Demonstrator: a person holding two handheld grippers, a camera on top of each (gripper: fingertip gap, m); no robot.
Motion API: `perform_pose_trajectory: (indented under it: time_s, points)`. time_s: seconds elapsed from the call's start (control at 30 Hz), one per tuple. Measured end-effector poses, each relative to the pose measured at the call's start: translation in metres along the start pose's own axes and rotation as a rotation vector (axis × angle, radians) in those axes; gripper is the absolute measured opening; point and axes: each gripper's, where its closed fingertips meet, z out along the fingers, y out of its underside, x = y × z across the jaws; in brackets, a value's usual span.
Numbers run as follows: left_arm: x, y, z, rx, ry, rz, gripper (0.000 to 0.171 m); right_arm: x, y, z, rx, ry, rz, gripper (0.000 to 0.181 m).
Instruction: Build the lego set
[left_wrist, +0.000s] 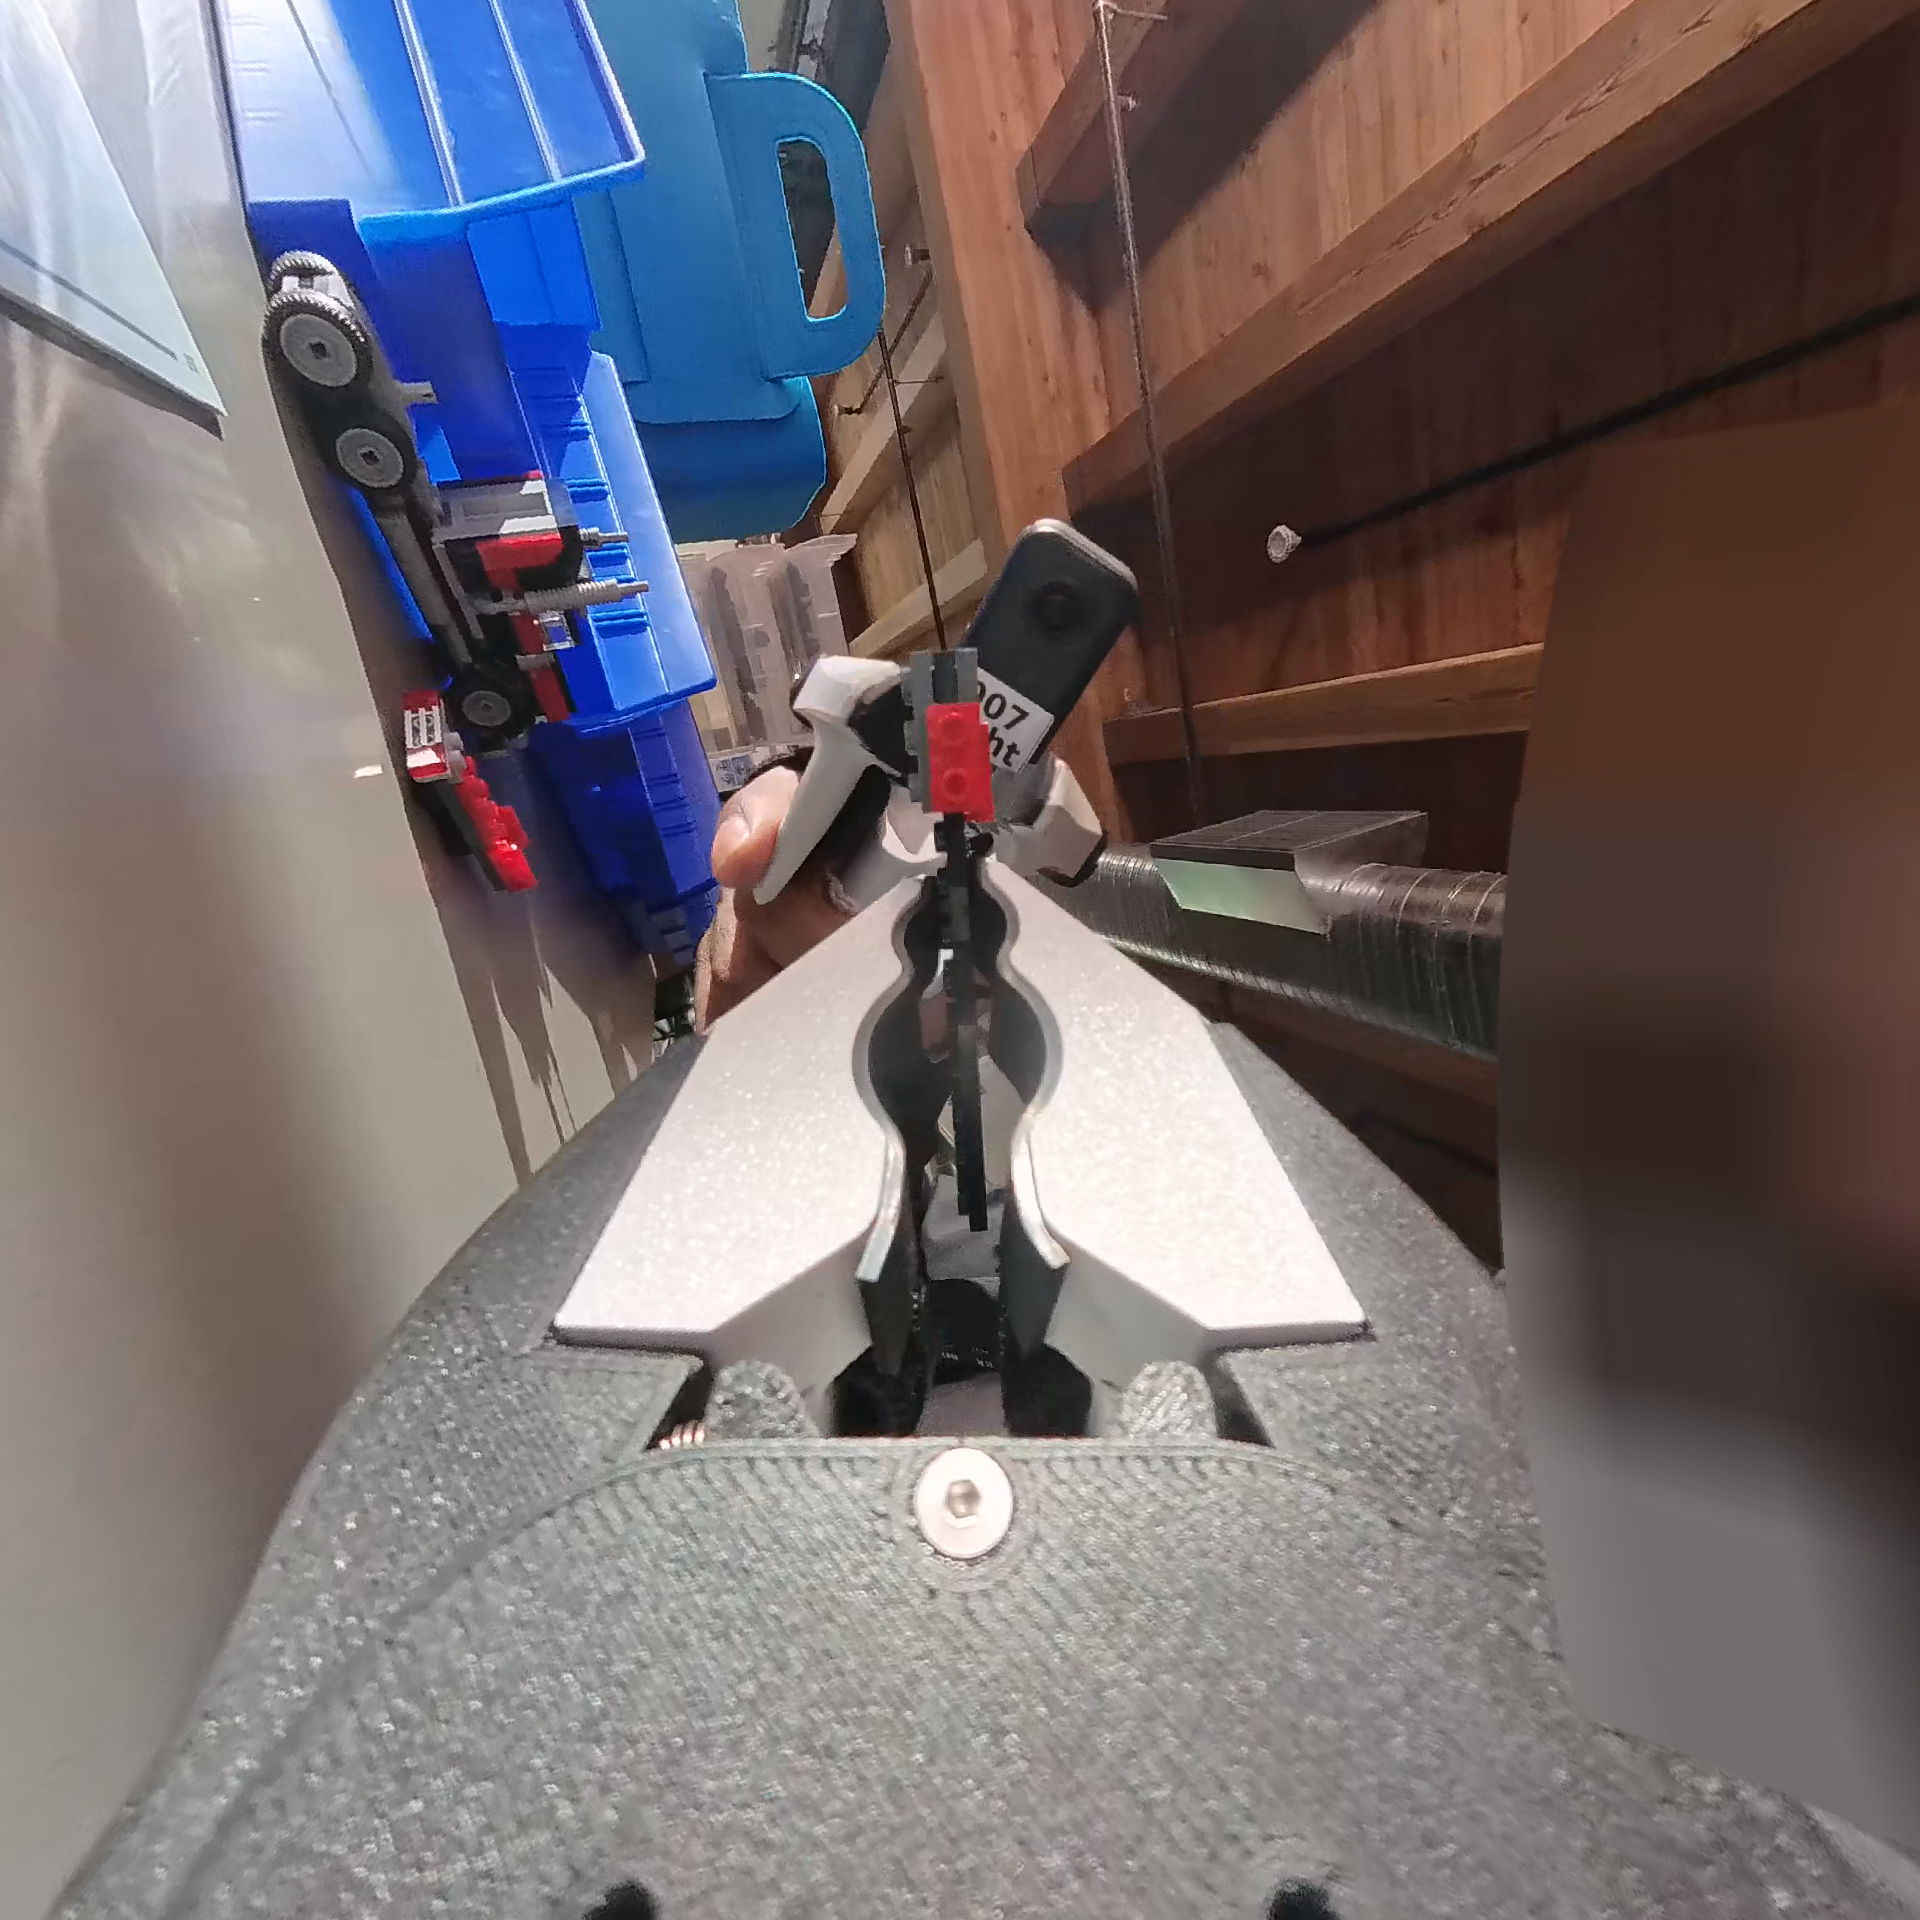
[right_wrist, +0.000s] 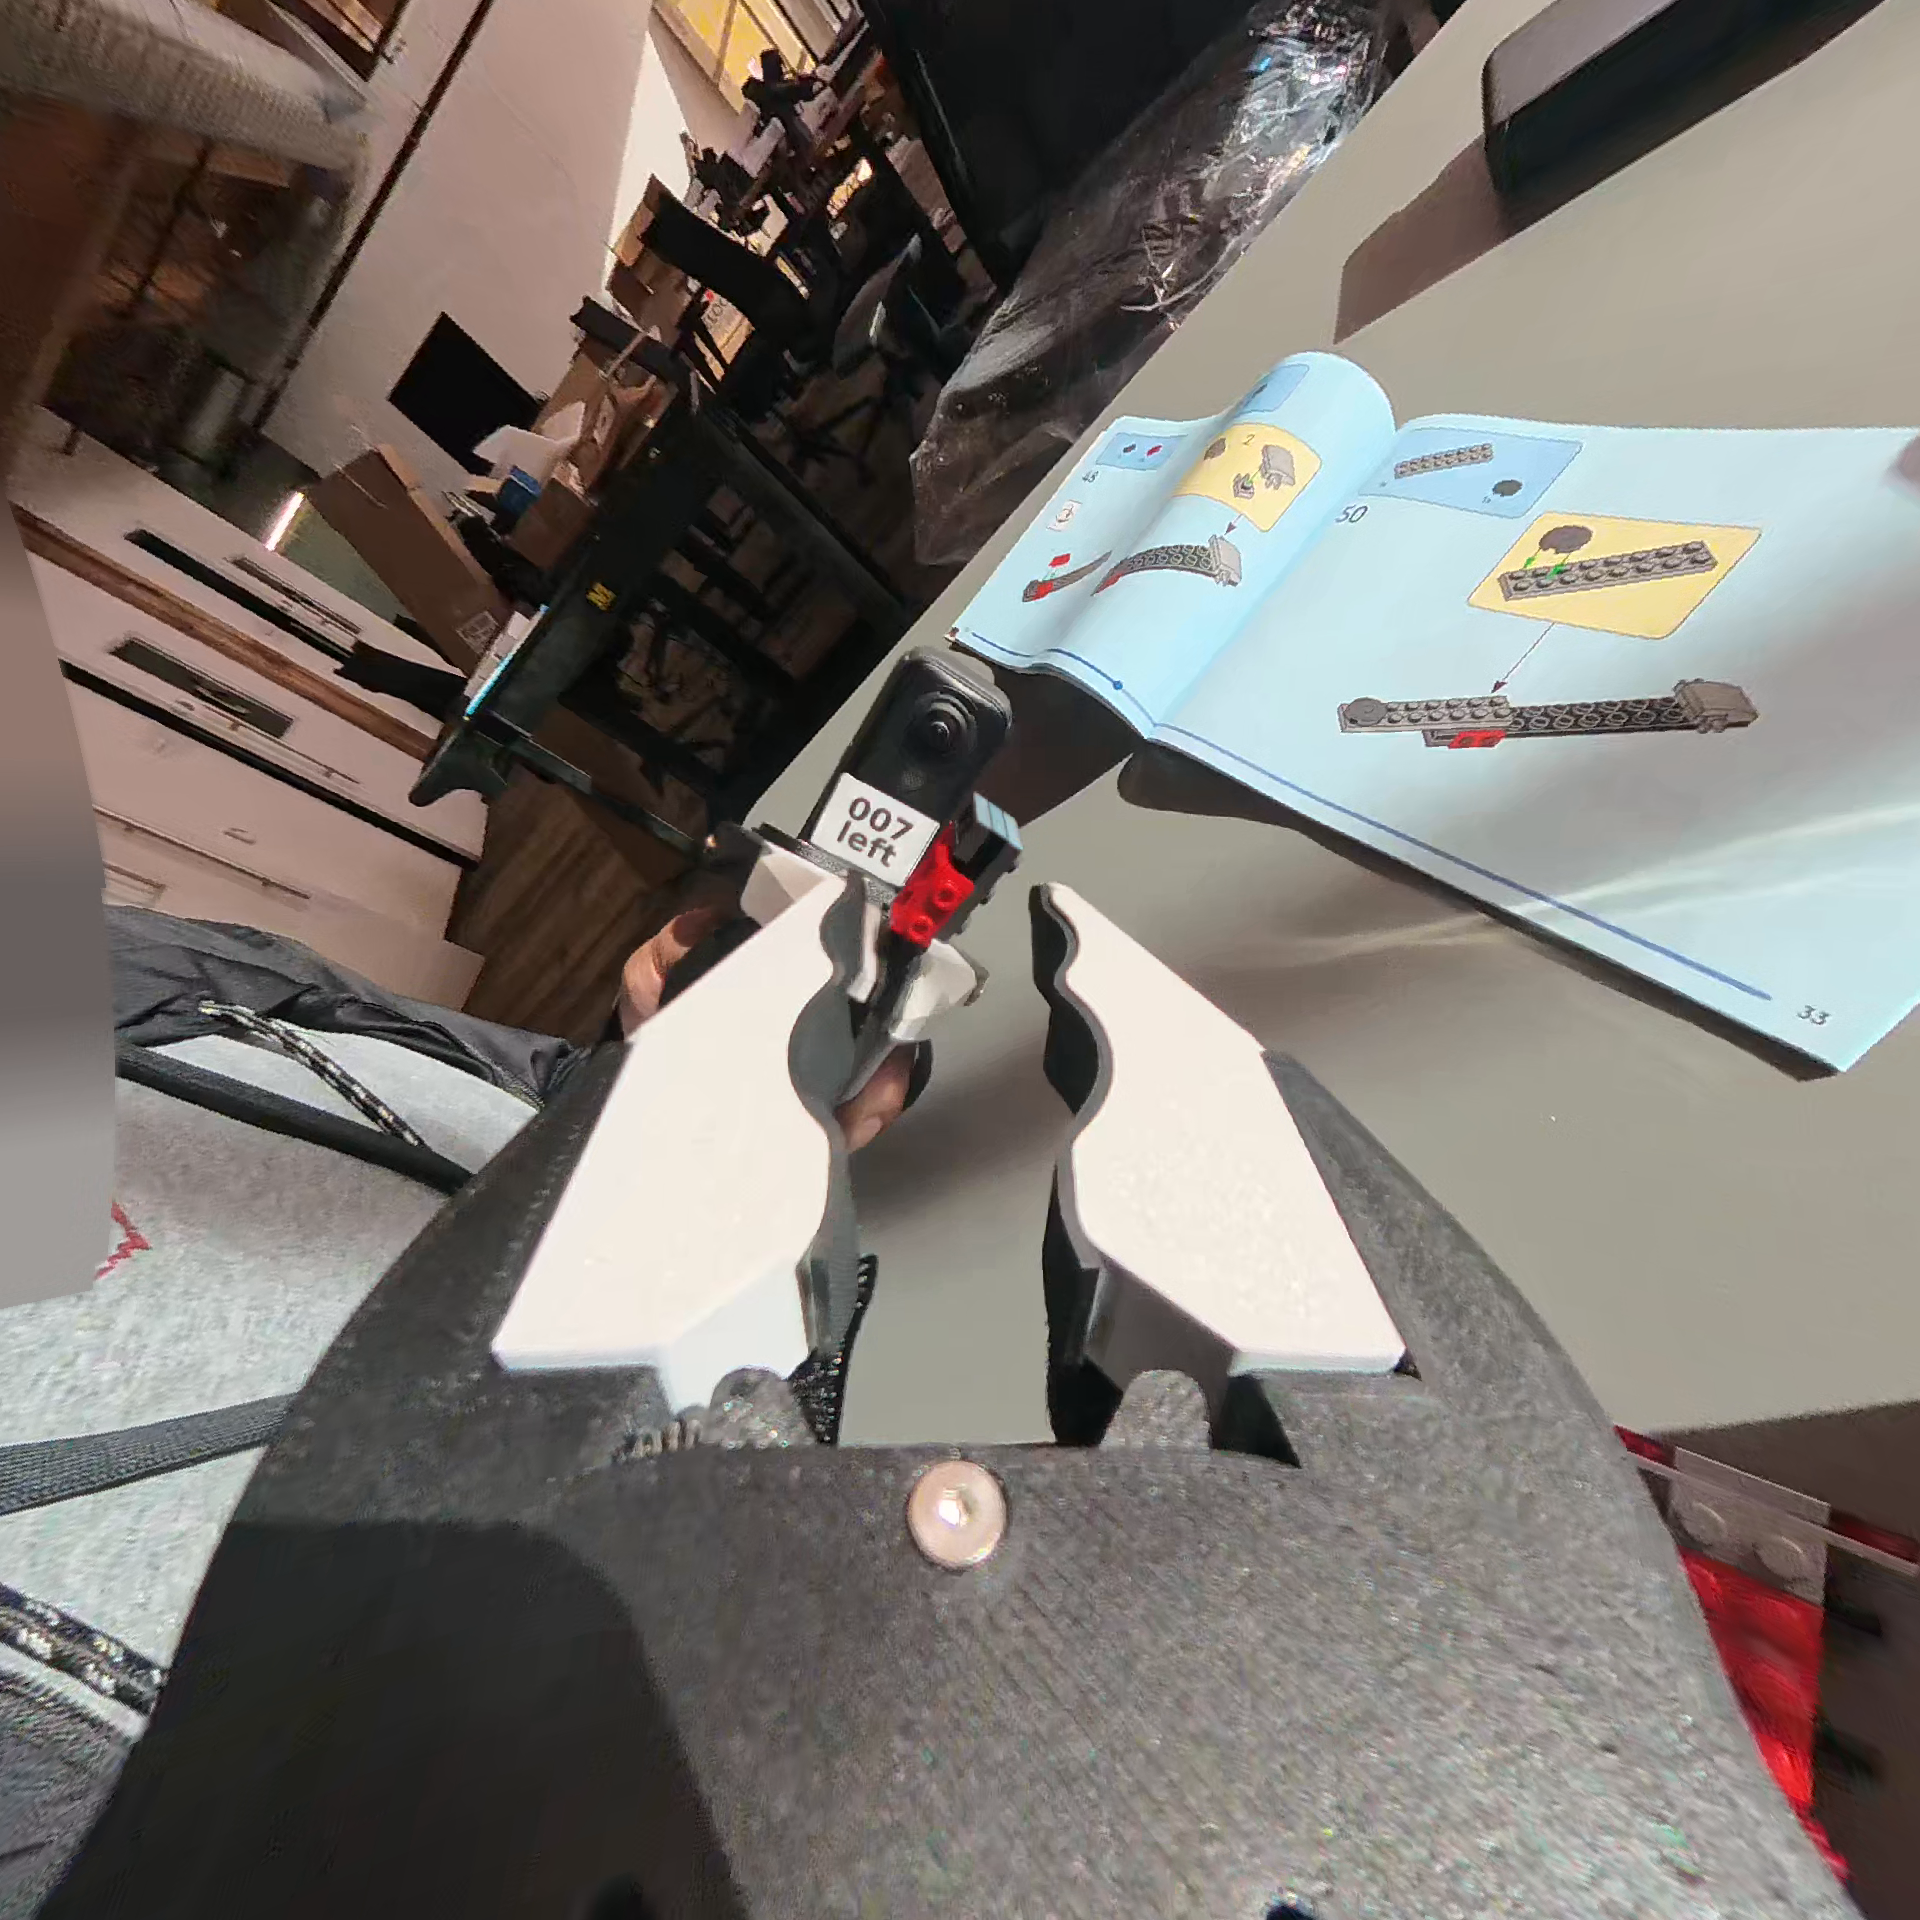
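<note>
While the big grey table (right_wrist: 1299, 1039) holds the open light-blue paper booklet (right_wrist: 1455, 665), the left gripper (left_wrist: 961, 904) above the table is clamped on a long thin black lego strip (left_wrist: 966, 1039) with a small red brick (left_wrist: 957, 764) at its tip. Facing that strip, the right gripper (right_wrist: 940, 914) has its white fingers (right_wrist: 1205, 1174) spread apart, holding nothing.

Both grippers (left_wrist: 951, 904) (right_wrist: 940, 914) match — white scalloped fingers (right_wrist: 707, 1174), textured black body, one silver hex screw (left_wrist: 962, 1502) centred.
</note>
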Motion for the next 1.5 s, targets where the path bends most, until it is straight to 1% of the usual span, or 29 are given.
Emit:
perform_pose_trajectory:
  time_s: [0.17,0.4,0.73,1.27,1.5]
  points:
    - [0.001,0.004,0.002,-0.028,-0.015,0.055,0.005,-0.002,-0.002,-0.001,0.013,-0.024,0.0,0.02]
    - [0.003,0.01,0.004,-0.071,-0.035,0.14,0.006,-0.008,-0.001,-0.005,0.017,-0.08,0.007,0.017]
    - [0.005,0.023,0.007,-0.159,-0.063,0.277,0.005,-0.019,0.003,-0.01,0.01,-0.131,0.0,0.016]
    - [0.008,0.03,0.008,-0.21,-0.061,0.349,0.005,-0.024,0.006,-0.015,0.038,-0.067,-0.008,0.015]
    - [0.011,0.033,0.007,-0.238,-0.053,0.4,0.005,-0.03,0.006,-0.015,0.062,-0.095,0.028,0.014]
